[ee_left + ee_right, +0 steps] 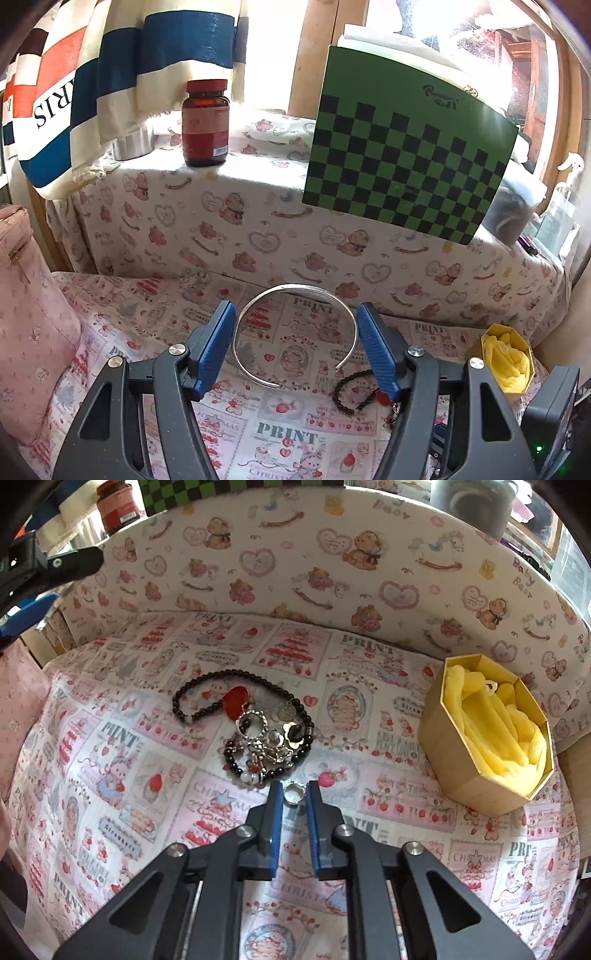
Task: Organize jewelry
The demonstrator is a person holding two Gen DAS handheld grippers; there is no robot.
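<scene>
wrist views angled down, sharing printed cloth (280,435); yellow-lined box (487,738)

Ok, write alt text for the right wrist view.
The right claw pinches a small silver ring between its blue pads, low over a printed cloth. Just beyond lies a tangle of black bead bracelets with a red heart charm, and to the right stands an open gold box lined with yellow padding.
</scene>
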